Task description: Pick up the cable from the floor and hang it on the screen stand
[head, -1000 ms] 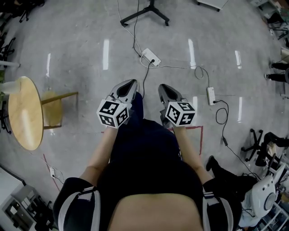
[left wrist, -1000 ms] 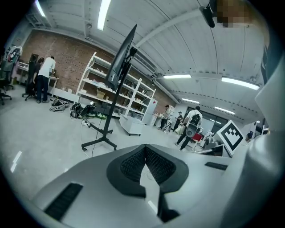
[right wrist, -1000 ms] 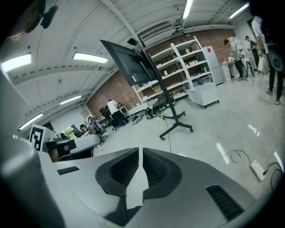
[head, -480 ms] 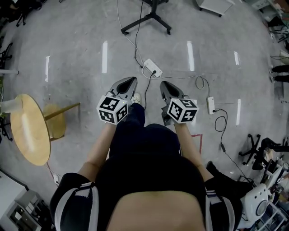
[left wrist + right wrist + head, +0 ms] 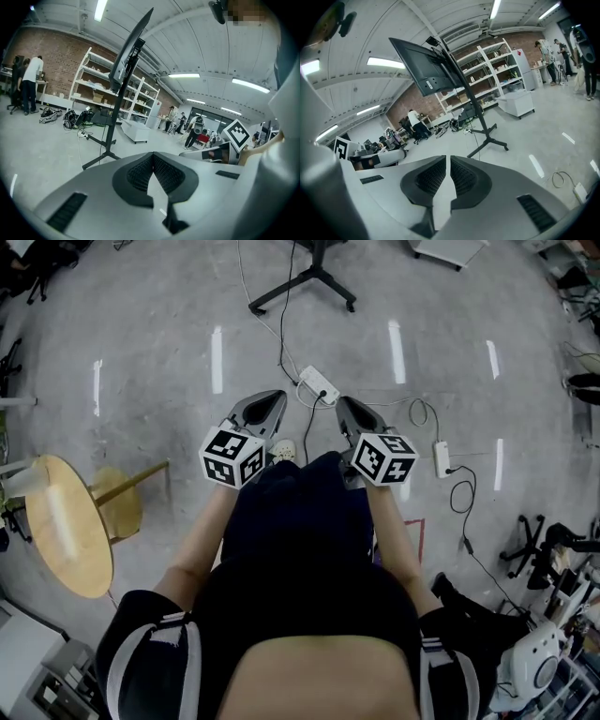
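Note:
Cables lie on the grey floor: a white power strip with a thin white cable looping over to a second white block, and a black cable trailing right. The screen stand's black legs spread at the top edge; the right gripper view shows its post carrying the dark screen. My left gripper and right gripper are held side by side in front of the person, just short of the power strip. Both are shut and empty, with the left's ribbed pads meeting and the right's pads nearly so.
A round wooden table and a chair stand at the left. Office chair bases and white equipment crowd the lower right. Shelving and a brick wall lie behind the stand, with people at desks.
The person has walked forward: the power strip and stand legs have come nearer to both grippers, and the table has slid back at the left. Both grippers stay shut and side by side.

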